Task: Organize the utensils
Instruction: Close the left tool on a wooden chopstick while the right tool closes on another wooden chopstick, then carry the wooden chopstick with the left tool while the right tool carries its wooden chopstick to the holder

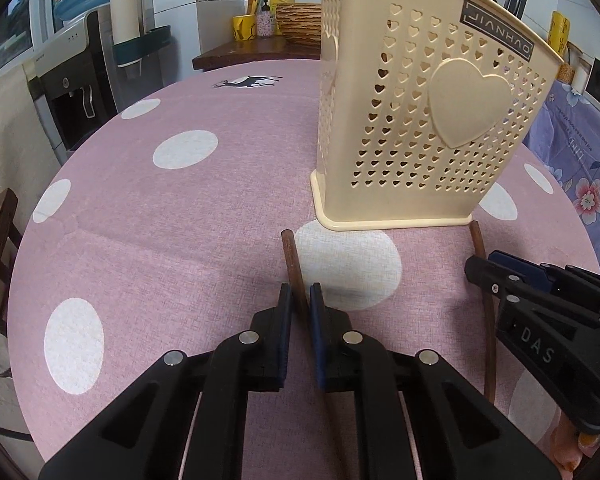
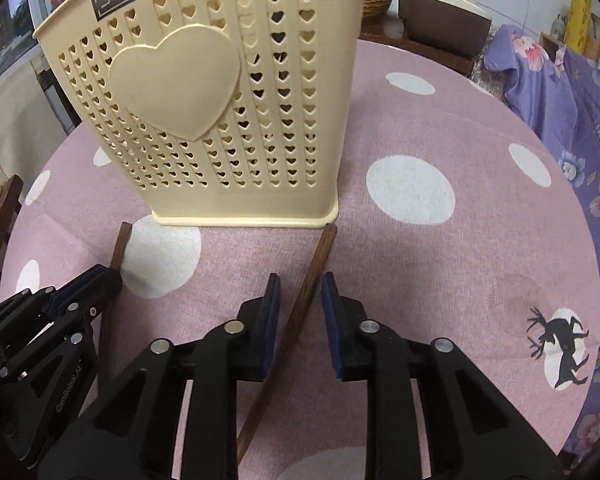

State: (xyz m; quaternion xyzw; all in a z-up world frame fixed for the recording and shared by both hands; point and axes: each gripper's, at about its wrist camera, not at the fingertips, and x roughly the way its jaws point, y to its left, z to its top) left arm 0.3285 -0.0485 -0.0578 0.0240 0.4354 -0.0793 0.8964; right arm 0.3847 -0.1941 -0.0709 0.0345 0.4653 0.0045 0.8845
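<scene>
Two wooden chopsticks lie on the surface near its front edge, both just before one cream holder (image 1: 416, 112). The left gripper (image 1: 299, 300) has its fingers pinched on the left chopstick (image 1: 291, 256). The right gripper (image 2: 300, 292) has narrow fingers straddling the right chopstick (image 2: 320, 260), gaps showing on both sides.

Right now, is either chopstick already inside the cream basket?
No: both the left chopstick and right chopstick lie on the tablecloth before the basket.
</scene>
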